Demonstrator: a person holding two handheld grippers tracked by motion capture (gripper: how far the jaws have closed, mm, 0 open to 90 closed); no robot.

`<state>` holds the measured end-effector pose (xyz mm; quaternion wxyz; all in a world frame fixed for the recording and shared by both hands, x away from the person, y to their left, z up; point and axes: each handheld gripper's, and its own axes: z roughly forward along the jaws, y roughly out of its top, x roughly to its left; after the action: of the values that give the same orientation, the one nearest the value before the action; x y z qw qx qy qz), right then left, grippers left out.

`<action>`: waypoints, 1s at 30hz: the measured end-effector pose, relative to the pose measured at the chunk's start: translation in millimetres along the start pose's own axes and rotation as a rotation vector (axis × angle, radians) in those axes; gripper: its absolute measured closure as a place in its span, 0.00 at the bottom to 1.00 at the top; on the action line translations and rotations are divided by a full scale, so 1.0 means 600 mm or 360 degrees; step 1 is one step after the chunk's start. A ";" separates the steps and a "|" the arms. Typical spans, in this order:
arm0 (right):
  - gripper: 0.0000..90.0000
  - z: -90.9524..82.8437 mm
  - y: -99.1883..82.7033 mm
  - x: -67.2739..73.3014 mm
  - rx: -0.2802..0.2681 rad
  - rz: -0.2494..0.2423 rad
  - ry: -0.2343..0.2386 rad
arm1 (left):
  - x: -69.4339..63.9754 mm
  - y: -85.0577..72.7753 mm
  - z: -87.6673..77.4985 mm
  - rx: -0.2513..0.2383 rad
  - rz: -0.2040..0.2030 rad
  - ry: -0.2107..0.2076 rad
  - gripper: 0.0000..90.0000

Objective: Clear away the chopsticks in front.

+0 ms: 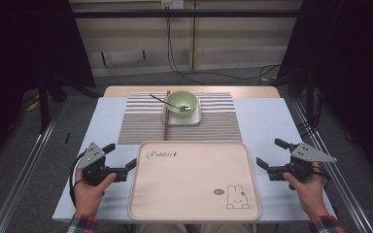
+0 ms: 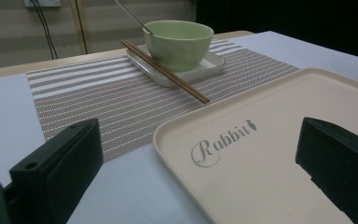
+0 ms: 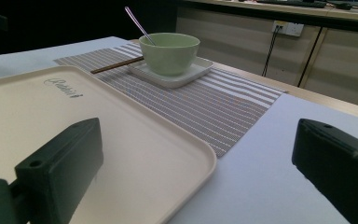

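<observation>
While both hands rest at the near edge of the desk [image 1: 267, 121], the left claw [image 1: 121, 158] sits at about nine o'clock of the beige tray [image 1: 194, 182] and the right claw [image 1: 271, 154] at about three o'clock, each with its jaws spread wide and nothing between them, aimed inward at the tray's side rims as though ready to take it from both sides. That tray lies bare at six o'clock, nearest the person, which leaves room for loading. Beyond it, at twelve o'clock, a striped placemat [image 1: 141, 121] carries a white square dish [image 1: 194, 119]; a green bowl [image 1: 182, 103] stands on the dish with a metal spoon [image 1: 167, 102] leaning in it, and brown chopsticks [image 1: 167, 116] lie across the dish's left edge, so the setting looks gathered for one lift. On the tray, script lettering seems to read "Rabbit" [image 2: 221, 142], and a small rabbit drawing [image 1: 236, 197] sits in its near right corner beside a tiny round mark too small to read.
</observation>
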<state>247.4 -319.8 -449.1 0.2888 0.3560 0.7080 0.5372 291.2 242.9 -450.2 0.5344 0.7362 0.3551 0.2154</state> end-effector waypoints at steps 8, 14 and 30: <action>0.02 -0.002 0.000 0.000 0.0016 -0.0009 0.0014 | -0.002 0.002 0.007 -0.0005 0.0014 -0.0010 0.00; 0.02 -0.001 0.002 -0.001 0.0006 -0.0011 0.0000 | -0.005 0.004 0.016 0.0012 0.0025 -0.0028 0.00; 0.03 0.009 0.000 0.002 0.0014 -0.0006 0.0043 | 0.002 0.017 0.018 0.0013 -0.0007 0.0033 0.00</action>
<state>250.9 -315.8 -450.6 0.2787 0.3485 0.7149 0.5383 302.4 235.1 -444.3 0.5282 0.7353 0.3630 0.2203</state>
